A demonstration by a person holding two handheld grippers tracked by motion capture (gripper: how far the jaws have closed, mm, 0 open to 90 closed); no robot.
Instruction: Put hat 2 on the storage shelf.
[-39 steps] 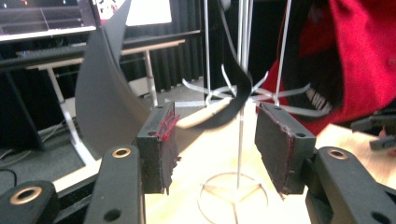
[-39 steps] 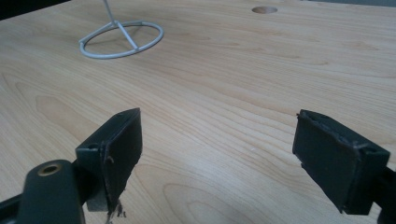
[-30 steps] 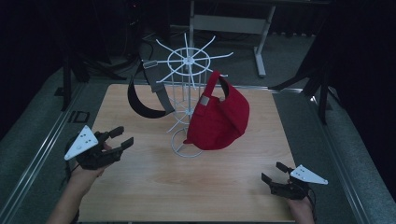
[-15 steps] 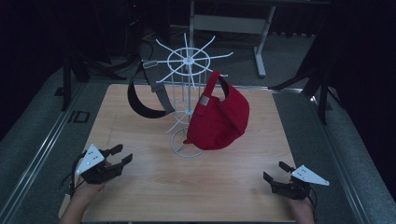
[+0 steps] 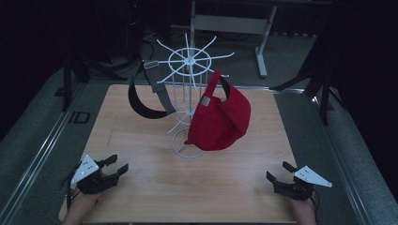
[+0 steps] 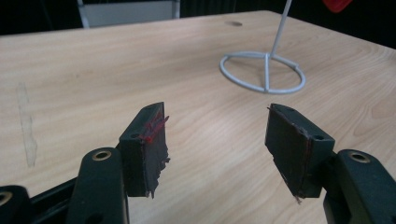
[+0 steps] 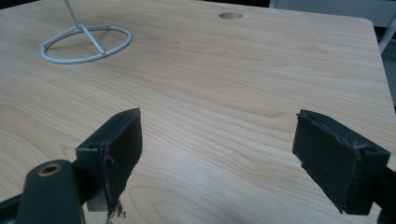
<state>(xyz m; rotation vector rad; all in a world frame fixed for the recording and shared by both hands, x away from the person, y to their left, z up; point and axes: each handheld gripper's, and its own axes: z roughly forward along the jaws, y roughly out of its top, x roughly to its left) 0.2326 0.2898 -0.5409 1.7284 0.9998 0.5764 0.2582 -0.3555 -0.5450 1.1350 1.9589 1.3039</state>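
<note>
The wooden tabletop (image 5: 141,140) carries a white wire rack (image 5: 187,89) at its middle. A red cap (image 5: 218,117) hangs on the rack's right side and a black visor (image 5: 143,101) on its left. The left claw (image 5: 116,168) is at the near left corner and the right claw (image 5: 277,171) at the near right corner. Both have jaws spread and empty, well apart from the rack.

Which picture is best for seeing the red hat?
The high view is best. There the whole red cap hangs on the white wire rack, above the table. The left gripper view catches just a red scrap of it at the top edge. The right gripper view shows the rack's ring base, with no red in it.
</note>
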